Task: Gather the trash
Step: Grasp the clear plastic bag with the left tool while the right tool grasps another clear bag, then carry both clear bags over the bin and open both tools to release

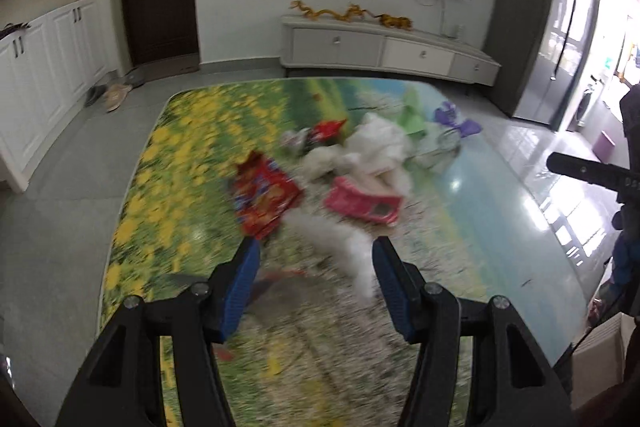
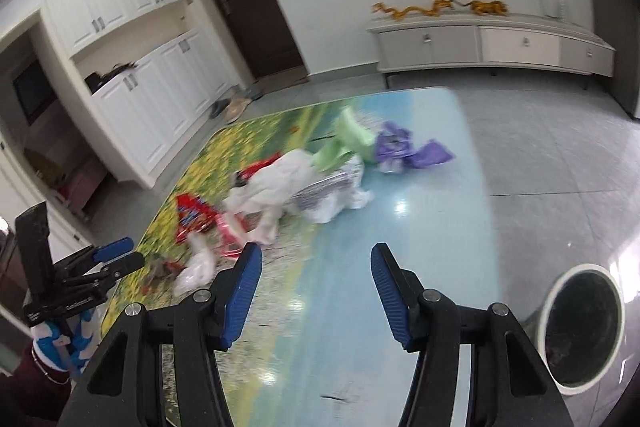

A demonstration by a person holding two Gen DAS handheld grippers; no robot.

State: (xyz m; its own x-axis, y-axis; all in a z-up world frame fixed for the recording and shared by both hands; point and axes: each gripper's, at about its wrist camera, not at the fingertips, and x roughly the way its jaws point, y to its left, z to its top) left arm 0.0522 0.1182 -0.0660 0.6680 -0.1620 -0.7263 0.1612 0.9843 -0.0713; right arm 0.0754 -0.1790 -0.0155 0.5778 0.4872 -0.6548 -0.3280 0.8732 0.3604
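Trash lies on a table (image 1: 168, 195) with a flowery cover: a red snack bag (image 1: 264, 199), a pink wrapper (image 1: 362, 205), crumpled white tissue (image 1: 376, 151), a white wad (image 1: 352, 247), a green bag (image 2: 344, 143) and a purple wrapper (image 2: 400, 147). My left gripper (image 1: 316, 263) is open and empty, just short of the white wad and the red bag. My right gripper (image 2: 316, 267) is open and empty above the table's blue part, short of the tissue pile (image 2: 288, 175). A white-rimmed trash bin (image 2: 580, 323) stands on the floor at the right.
A white TV cabinet (image 1: 384, 51) stands beyond the table under a wall TV. White cupboards (image 1: 44, 75) and a dark door line the left. A grey fridge (image 1: 552, 47) stands at the right. Shoes (image 1: 112, 97) lie on the floor.
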